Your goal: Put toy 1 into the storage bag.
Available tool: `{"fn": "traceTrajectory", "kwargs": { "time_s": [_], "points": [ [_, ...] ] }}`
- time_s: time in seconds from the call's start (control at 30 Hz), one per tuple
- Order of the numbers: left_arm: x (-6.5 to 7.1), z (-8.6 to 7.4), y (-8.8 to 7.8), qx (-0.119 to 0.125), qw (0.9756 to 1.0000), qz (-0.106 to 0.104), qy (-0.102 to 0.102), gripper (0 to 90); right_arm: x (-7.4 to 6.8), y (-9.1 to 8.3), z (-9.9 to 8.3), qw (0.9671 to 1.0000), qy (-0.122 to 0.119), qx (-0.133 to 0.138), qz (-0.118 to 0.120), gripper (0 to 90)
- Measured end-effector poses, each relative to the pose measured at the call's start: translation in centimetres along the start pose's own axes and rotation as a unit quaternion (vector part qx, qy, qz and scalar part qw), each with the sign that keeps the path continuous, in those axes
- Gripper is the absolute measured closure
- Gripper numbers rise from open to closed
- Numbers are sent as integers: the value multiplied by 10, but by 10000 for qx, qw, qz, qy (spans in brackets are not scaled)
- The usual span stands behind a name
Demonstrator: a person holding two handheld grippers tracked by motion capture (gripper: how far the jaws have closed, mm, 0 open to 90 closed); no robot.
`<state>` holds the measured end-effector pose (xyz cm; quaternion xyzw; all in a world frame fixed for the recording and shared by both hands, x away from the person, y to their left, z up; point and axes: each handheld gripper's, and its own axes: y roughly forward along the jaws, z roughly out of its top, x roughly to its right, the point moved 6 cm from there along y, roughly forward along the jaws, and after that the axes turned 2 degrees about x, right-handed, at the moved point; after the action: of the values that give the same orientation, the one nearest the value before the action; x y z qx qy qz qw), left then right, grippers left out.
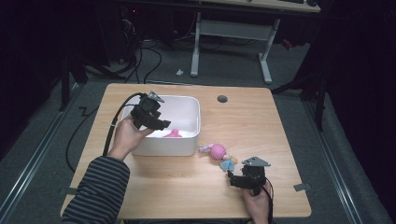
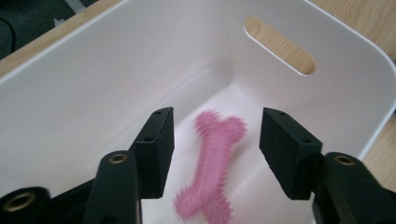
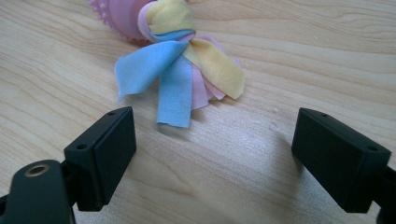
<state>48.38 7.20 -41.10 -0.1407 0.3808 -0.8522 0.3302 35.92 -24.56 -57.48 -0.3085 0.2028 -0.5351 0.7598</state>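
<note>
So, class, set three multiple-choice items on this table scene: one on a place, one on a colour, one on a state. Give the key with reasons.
1. Where is the pink bone toy?
A. on the floor
B. inside the white tub
C. beside the tassel toy

2. Which colours are the cloth strips of the tassel toy?
A. blue, yellow and pink
B. red and black
C. all white

3. How does the left gripper stand?
A. shut on the bone
B. jaws apart above the bone, not touching it
C. gripping the tub's rim

Key: B, the left gripper view shows the bone against the tub's white floor; A, the right gripper view shows those three colours; B, clear gaps show between each jaw and the bone.
</note>
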Motion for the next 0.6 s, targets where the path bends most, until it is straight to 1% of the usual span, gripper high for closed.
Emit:
{"fn": "traceTrajectory", "kwargs": {
  "time_s": [0.07,0.1,0.13,0.17,0.23,0.27,0.3,0.33,0.37,0.4,0.47,0.5,0.53,0.57,0.6],
  "points": [
    [-1,1,-9,151,9999,26,-45,414,0,0,0,10000,-3,1,-1,137],
    [-1,1,-9,151,9999,26,-45,408,0,0,0,10000,-3,1,-1,137],
    [-4,2,-16,252,9996,43,-89,401,0,0,0,10000,1,1,1,137],
    [-4,2,-16,252,9996,43,-89,396,0,0,0,10000,1,1,1,137],
    [-6,2,-22,368,9992,92,-118,393,0,0,0,10000,-1,1,-1,137],
    [-6,2,-25,412,9990,75,-154,388,0,0,0,10000,-2,0,0,137],
    [-6,2,-29,453,9988,77,-153,385,0,0,0,10000,-2,0,0,138],
    [-5,2,-36,552,9983,86,-159,376,0,0,0,10000,-1,1,1,138],
    [-5,2,-36,552,9983,86,-159,372,0,0,0,10000,-1,1,0,138],
    [-4,1,-43,635,9978,126,-159,370,0,0,0,10000,-1,1,1,138],
    [-2,0,-51,688,9974,193,-113,370,0,0,0,10000,-1,1,0,138],
    [-2,0,-51,688,9974,193,-113,370,0,0,0,10000,-1,1,0,138],
    [-1,-2,-57,753,9969,225,-79,370,0,0,0,10000,-2,2,1,138],
    [0,-2,-60,788,9966,237,-73,370,0,0,0,10000,-2,3,2,138],
    [0,-2,-60,788,9966,237,-73,370,0,0,0,10000,-2,1,1,138]
  ]
}}
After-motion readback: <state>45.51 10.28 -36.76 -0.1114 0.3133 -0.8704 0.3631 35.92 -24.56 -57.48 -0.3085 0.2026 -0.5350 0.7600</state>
